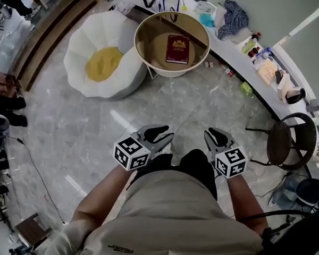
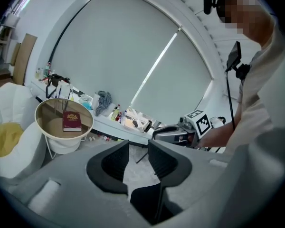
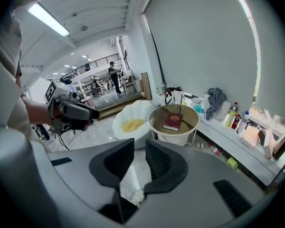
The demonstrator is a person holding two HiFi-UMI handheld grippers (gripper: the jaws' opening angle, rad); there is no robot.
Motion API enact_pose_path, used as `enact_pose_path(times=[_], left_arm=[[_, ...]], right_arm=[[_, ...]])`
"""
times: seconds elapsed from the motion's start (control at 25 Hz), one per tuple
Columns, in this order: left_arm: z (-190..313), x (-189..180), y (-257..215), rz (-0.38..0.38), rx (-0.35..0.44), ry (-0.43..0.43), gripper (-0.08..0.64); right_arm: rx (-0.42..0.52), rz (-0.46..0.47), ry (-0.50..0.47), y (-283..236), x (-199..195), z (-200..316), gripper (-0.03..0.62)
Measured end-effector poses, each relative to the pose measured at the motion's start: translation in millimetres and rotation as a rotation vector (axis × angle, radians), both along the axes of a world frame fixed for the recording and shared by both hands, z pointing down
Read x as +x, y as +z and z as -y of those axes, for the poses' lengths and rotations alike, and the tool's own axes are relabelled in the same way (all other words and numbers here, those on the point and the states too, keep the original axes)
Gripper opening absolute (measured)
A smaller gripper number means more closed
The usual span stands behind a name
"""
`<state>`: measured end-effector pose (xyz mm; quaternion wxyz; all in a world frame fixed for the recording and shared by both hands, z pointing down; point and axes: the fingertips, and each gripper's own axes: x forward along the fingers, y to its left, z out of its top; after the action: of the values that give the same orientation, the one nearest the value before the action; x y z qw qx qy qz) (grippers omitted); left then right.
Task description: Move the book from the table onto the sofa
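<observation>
A dark red book (image 1: 177, 49) lies flat on the round white-rimmed table (image 1: 143, 52), well ahead of me. The sofa (image 1: 82, 47), a white petal-shaped seat with a yellow cushion (image 1: 102, 63), stands just left of the table. My left gripper (image 1: 160, 133) and right gripper (image 1: 217, 136) hover side by side above the grey floor, far short of the table. Both are open with nothing between the jaws. The left gripper view shows the book (image 2: 71, 121) beyond its jaws to the left. The right gripper view shows the book (image 3: 173, 121) ahead, with the sofa (image 3: 133, 109) beside it.
A long white counter (image 1: 239, 57) curves along the wall behind the table, carrying bottles and a blue cloth (image 1: 233, 18). A dark round stool (image 1: 283, 141) stands at the right. Steps (image 1: 48, 31) rise at the far left, and a cable (image 1: 37, 169) runs over the floor.
</observation>
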<state>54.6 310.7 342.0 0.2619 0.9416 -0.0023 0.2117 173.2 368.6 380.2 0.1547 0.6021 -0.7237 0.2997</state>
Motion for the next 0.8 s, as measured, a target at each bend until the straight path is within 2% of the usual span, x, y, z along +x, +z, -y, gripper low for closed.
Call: enact_pose_path(times=[0.12, 0.28, 0.4, 0.6, 0.8], left_arm=[[50.8, 8.6, 10.1, -0.004, -0.026, -0.05, 0.135], [113.0, 24.3, 25.1, -0.008, -0.043, -0.086, 0.156], [153.8, 39.2, 45.3, -0.005, -0.081, -0.109, 0.172], [230.9, 65.8, 95.3, 0.088, -0.145, -0.15, 0.198], [298.5, 104.0, 155.8, 0.19, -0.229, -0.159, 0.198]], right_arm=[[-0.009, 0.019, 0.006, 7.7, 7.6, 44.3, 0.096], [-0.039, 0.03, 0.027, 26.5, 27.9, 107.9, 0.146], [-0.073, 0.081, 0.045, 50.4, 46.8, 152.9, 0.156], [-0.11, 0.175, 0.078, 97.7, 85.7, 242.7, 0.172], [-0.159, 0.322, 0.182, 163.2, 137.4, 321.9, 0.189]])
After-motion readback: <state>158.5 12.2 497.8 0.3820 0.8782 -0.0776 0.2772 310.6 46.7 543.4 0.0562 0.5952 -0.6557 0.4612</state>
